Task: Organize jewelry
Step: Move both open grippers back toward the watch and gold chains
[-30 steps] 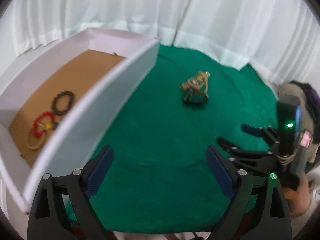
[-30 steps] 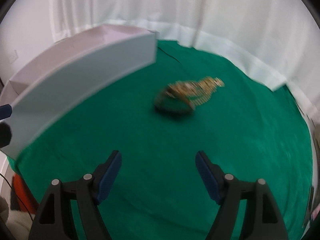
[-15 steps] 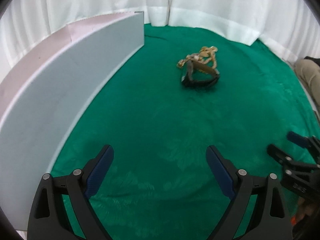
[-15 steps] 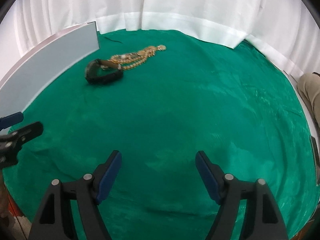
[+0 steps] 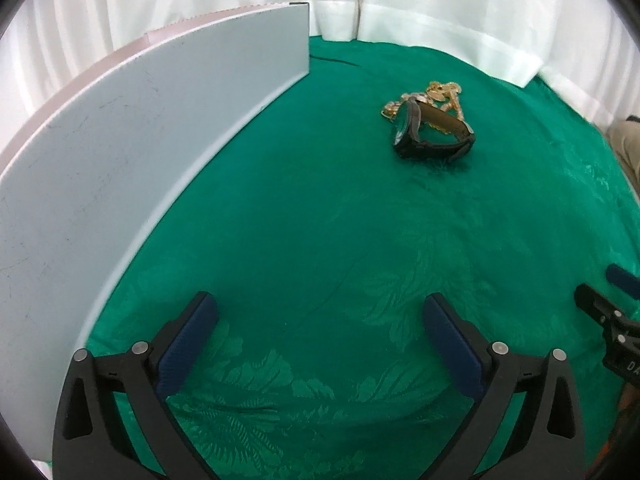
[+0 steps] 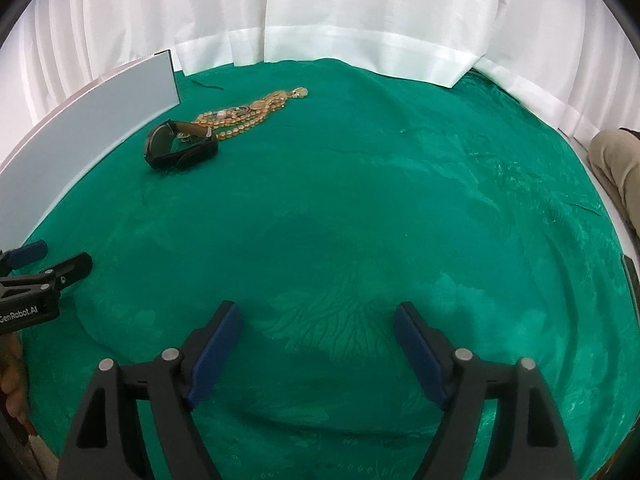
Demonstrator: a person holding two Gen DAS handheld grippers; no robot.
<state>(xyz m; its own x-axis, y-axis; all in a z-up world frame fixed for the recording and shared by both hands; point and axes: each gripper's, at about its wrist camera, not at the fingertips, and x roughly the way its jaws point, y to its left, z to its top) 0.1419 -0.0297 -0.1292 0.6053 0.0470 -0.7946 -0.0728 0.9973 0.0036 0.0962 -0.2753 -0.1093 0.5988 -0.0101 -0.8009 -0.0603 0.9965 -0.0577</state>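
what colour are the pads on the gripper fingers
Dark blue, on black finger arms. Clearest in the right wrist view, on the right gripper; the left gripper has the same.

White pleated curtain (image 6: 360, 12) all round behind, green patterned cloth (image 6: 360, 220) over table, even soft light.

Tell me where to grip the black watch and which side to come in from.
Grip the black watch across its lower strap, coming from above on the near side. It lies on its side with the band looped open, and the gold necklace is bunched against its far side, so the near strap is probably free.
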